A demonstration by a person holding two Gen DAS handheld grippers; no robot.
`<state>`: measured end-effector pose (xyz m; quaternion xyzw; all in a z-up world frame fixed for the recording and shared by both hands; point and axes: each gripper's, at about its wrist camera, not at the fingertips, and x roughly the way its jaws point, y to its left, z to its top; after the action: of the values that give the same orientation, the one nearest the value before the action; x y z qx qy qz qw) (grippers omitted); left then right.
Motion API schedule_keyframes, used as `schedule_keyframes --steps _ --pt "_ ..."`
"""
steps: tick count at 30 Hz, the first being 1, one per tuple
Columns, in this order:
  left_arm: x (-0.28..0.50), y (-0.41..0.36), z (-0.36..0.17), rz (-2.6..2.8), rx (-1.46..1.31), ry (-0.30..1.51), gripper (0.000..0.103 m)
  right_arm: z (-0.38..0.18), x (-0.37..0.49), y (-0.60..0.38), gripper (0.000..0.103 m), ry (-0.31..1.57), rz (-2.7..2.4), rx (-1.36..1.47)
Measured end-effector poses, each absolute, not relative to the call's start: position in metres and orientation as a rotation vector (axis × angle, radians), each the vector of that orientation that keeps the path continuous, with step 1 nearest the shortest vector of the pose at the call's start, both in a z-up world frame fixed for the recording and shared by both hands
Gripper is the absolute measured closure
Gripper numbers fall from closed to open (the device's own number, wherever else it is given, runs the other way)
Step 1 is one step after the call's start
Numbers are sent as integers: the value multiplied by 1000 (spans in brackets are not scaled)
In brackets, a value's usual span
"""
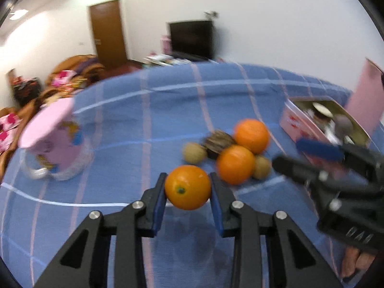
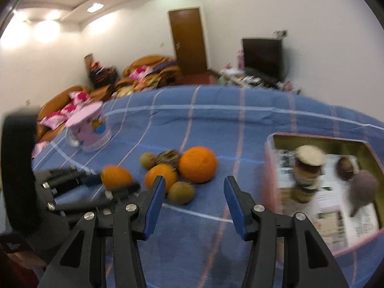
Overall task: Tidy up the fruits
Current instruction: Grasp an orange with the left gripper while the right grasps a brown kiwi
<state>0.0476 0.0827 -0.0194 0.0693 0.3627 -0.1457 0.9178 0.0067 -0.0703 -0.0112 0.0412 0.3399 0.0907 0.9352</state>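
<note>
Although several items already lay inside the pink box (image 2: 270,158) at the right of the blue checked cloth (image 2: 216,124), most of the fruit remained outside it. What those boxed items were could not be told through the blur. One orange (image 1: 187,187) sat between the blue pads of the left gripper (image 1: 188,193), which pressed on both of its sides; that gripper was clamped on the fruit. Whether the orange was clear of the cloth could not be settled, though the left wrist view showed a shadow beneath it. On the cloth just beyond lay a loose cluster: two more oranges (image 2: 197,164), touching one another, with two or three small brownish fruits (image 2: 181,192) and a dark ridged object (image 2: 168,157) packed against them. A pink lidded tub (image 2: 90,129) stood well apart at the far left. By my judgement the sorting was at an early to middle stage, with one piece in hand and the cluster untouched.

As to pose, both tools angled downward toward the cloth. The right gripper (image 2: 194,200) hung just short of the cluster, its jaws parted with nothing between them but cloth, the nearest brown fruit lying just beyond the left pad. It was seen in the left wrist view entering from the right, near the box. Fingers (image 1: 352,261) of the person showed beneath it.
</note>
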Motion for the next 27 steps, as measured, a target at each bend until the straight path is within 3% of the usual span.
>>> schedule_keyframes --steps 6,23,26,27 --pt "53 99 -22 -206 88 748 68 -25 33 -51 56 804 189 6" --pt "54 104 -22 -186 59 764 68 -37 42 -39 56 900 243 -41" --pt "53 104 -21 -182 58 757 68 -36 43 -38 61 897 245 -50" --pt "53 105 -21 -179 57 756 68 -35 42 -36 72 893 244 -65"
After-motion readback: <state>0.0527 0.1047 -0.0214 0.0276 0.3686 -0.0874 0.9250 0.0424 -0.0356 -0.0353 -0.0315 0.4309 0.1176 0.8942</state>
